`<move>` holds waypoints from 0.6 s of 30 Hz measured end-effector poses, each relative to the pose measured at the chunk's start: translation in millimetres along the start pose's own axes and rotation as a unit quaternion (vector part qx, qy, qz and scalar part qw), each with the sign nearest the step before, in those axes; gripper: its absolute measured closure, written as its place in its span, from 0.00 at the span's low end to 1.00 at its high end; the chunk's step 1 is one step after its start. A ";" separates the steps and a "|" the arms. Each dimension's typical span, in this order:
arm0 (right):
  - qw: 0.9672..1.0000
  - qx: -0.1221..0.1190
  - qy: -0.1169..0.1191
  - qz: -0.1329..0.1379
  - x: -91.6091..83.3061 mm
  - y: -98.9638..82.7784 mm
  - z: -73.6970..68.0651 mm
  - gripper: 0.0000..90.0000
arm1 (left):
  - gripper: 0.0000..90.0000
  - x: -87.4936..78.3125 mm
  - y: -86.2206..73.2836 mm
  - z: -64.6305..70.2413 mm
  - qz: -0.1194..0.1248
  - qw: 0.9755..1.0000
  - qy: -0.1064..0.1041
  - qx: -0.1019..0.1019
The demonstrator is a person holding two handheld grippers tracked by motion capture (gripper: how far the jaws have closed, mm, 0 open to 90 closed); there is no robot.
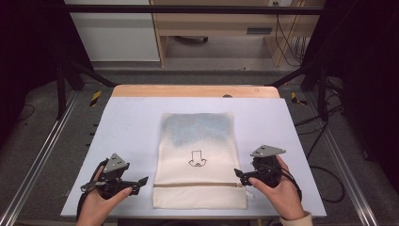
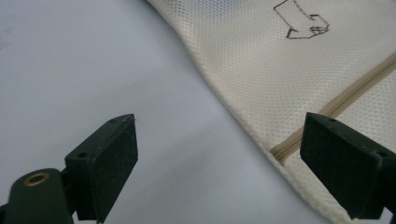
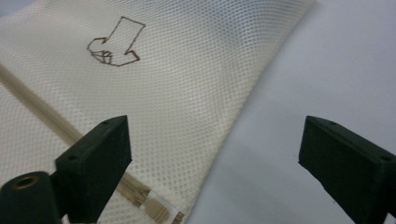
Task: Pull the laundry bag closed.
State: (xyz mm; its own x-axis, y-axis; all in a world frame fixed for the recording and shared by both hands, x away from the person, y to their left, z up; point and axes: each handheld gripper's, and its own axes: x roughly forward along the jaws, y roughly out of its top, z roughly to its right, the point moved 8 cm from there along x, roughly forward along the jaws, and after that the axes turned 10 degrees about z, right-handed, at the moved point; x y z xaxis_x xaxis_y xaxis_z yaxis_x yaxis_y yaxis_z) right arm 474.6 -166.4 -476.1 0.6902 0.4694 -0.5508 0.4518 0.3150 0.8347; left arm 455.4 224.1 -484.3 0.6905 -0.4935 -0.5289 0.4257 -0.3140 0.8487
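Observation:
A cream mesh zip bag lies flat in the middle of the pale mat, with a small dark outline print and a tan zip across its near end. Something bluish shows faintly through its far half. My left gripper rests on the mat just left of the bag's near corner, open, jaws pointing at the zip's left end. At the bag's right edge my right gripper is open beside the zip's right end, where the pull tab lies. Both sets of jaws hold nothing.
The pale mat covers a wooden table. Black frame bars stand at both sides, cables trail on the floor at the right, and wooden furniture stands behind.

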 end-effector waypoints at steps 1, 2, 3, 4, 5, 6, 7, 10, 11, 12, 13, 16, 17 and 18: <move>1.000 0.007 -0.006 0.001 -0.9 0.4 2.5 0.09 | 0.13 0.0 0.0 0.0 0.000 1.000 0.000 0.000; 1.000 0.007 -0.006 0.001 -0.9 0.4 2.5 0.09 | 0.13 -1.3 0.0 -2.5 0.001 1.000 0.003 -0.002; 1.000 0.008 -0.013 0.003 -2.6 -0.2 7.5 0.10 | 0.13 -4.0 0.0 -6.8 0.002 1.000 0.006 -0.006; 1.000 0.012 -0.017 0.001 -3.6 -0.9 9.5 0.10 | 0.13 -5.6 0.2 -9.4 0.001 1.000 0.011 -0.006; 1.000 0.012 -0.017 0.001 -3.6 -0.9 9.5 0.10 | 0.13 -5.6 0.2 -9.4 0.001 1.000 0.011 -0.006; 1.000 0.017 -0.022 0.000 -4.8 -1.5 11.8 0.10 | 0.13 -7.4 0.4 -13.1 0.001 1.000 0.016 -0.004; 0.999 0.020 -0.029 0.001 -6.4 -2.5 16.6 0.10 | 0.13 -9.6 -0.3 -18.4 -0.003 1.000 0.022 -0.002; 0.999 0.024 -0.039 0.002 -9.5 -4.3 22.7 0.10 | 0.13 -11.4 -2.1 -25.0 -0.005 1.000 0.027 -0.006; 0.999 0.025 -0.041 0.001 -10.9 -5.0 24.8 0.09 | 0.13 -12.7 -4.1 -31.1 -0.006 1.000 0.028 -0.011; 0.999 0.025 -0.042 0.001 -11.8 -6.0 26.9 0.09 | 0.13 -13.5 -5.1 -34.2 -0.007 0.999 0.030 -0.012; 0.999 0.028 -0.044 0.002 -12.7 -6.6 28.6 0.09 | 0.13 -14.3 -6.1 -37.6 -0.011 0.999 0.036 -0.007; 0.998 0.036 -0.057 -0.003 -16.0 -10.2 35.5 0.09 | 0.13 -15.1 -9.5 -46.1 -0.026 0.998 0.052 0.011; 0.998 0.036 -0.057 -0.003 -16.0 -10.2 35.5 0.09 | 0.13 -15.1 -9.5 -46.1 -0.026 0.998 0.052 0.011; 0.997 0.036 -0.066 -0.002 -18.2 -13.3 42.3 0.09 | 0.13 -14.5 -11.0 -51.3 -0.028 0.998 0.053 0.008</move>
State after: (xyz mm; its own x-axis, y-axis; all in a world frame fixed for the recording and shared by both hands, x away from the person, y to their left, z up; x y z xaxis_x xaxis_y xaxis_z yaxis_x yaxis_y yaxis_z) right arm 480.1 -214.0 -477.0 0.7543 0.3538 -0.5531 0.4916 0.2540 0.8330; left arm 470.6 276.4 -485.7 0.7237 -0.3872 -0.5712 0.4571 -0.3513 0.8171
